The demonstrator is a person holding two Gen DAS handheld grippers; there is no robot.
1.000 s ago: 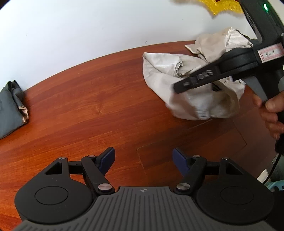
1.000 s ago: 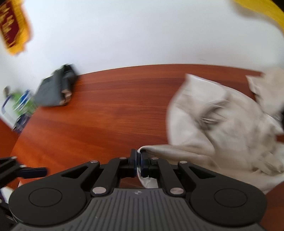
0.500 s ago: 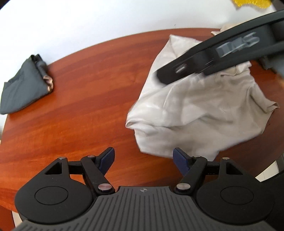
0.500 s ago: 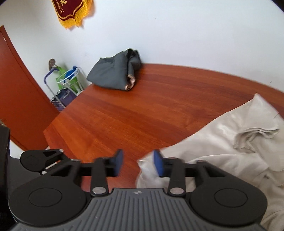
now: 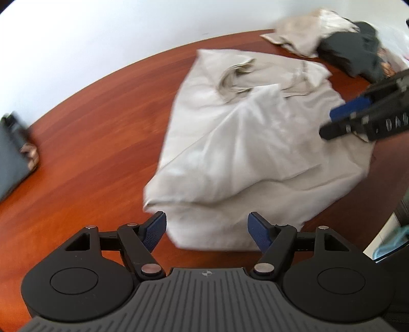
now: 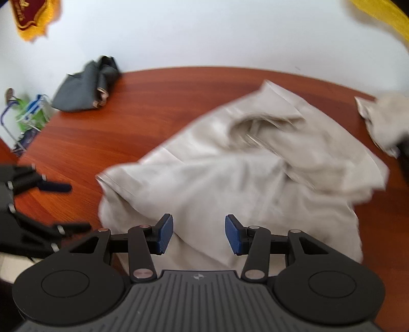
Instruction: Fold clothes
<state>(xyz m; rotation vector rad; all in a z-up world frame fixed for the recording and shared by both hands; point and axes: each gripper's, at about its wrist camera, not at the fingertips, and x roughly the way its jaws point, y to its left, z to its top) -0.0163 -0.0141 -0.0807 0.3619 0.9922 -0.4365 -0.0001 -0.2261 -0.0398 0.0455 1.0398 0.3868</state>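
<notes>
Blue-padded and spread wide, the right gripper (image 6: 199, 234) holds nothing; a second ago it was pinched on a fold of the beige garment (image 6: 245, 184), so the cloth has been let go and dropped rumpled near the table's (image 6: 107, 143) front edge, ready for spreading. The left gripper (image 5: 207, 232) also stands agape, now close over the garment's near corner. Only the right view shows the pennant (image 6: 35, 18) on the wall; only the left shows the dark clothes (image 5: 355, 55) at the far right edge, beside another beige piece (image 5: 306, 33).
</notes>
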